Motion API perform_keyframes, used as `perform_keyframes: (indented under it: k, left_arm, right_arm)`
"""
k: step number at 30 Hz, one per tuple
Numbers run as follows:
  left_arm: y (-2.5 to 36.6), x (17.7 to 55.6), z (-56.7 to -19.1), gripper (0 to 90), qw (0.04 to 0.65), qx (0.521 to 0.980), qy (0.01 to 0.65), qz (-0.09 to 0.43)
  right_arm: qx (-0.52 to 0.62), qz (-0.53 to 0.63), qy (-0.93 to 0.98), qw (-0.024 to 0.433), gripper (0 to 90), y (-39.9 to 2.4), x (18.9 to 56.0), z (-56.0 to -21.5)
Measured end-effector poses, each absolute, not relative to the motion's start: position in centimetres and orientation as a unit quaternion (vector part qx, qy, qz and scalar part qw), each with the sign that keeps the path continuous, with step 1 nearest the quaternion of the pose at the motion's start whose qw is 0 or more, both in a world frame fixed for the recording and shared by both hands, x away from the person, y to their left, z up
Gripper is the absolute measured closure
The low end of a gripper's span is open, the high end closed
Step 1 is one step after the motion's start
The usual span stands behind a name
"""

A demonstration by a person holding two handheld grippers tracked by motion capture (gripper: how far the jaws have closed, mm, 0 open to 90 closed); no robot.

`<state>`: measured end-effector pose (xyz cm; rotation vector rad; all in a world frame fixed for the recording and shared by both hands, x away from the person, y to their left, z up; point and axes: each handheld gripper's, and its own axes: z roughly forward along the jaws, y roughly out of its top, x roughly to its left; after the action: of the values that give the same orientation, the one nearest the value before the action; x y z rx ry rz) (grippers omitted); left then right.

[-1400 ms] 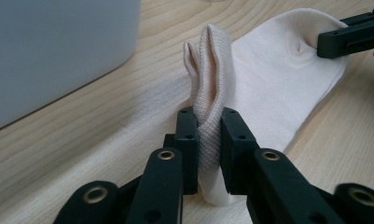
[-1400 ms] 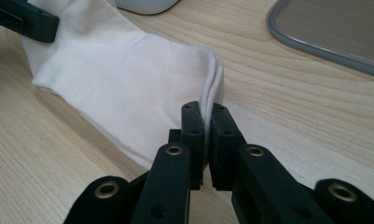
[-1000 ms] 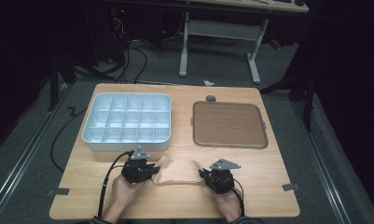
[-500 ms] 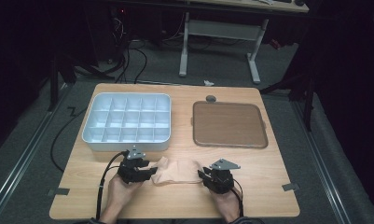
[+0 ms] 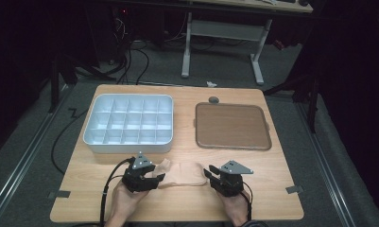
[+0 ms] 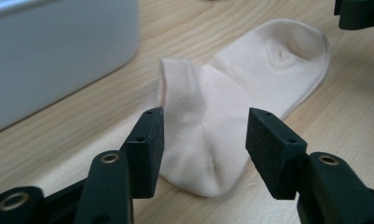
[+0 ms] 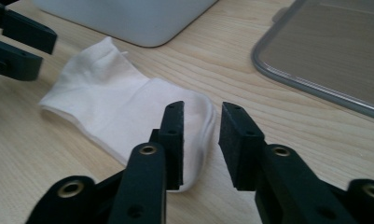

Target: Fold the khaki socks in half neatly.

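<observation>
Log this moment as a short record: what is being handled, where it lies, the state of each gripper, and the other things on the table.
item: pale sock, lying flat on the table near its front edge
left gripper: jaws have just been opening, apart over the heel end, pads off the fabric
right gripper: jaws apart at the toe end, not pinching it
white divided bin: back left, compartments look empty
brown tray: back right, nothing on it
small dark round thing: behind the tray
</observation>
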<state>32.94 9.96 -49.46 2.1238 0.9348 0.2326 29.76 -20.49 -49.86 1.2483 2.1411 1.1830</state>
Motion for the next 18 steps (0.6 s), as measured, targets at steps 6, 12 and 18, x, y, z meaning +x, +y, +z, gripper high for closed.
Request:
perform_keyframes:
  k: [6, 12, 18]
  left_arm:
    - [9.0, 32.7, -50.5, 47.9, 0.371, 0.849, 0.364, 0.091]
    - [8.7, 32.6, -51.2, 48.3, 0.359, 0.854, 0.363, 0.095]
    - [8.4, 32.7, -51.7, 49.7, 0.350, 0.860, 0.360, 0.094]
  right_arm:
    - [0.427, 0.424, 0.776, 0.191, 77.9, -19.1, 29.6, -49.7]
    - [0.402, 0.419, 0.796, 0.173, 80.0, -16.6, 29.9, -50.1]
    - [0.389, 0.421, 0.806, 0.146, 81.2, -14.4, 30.4, -51.1]
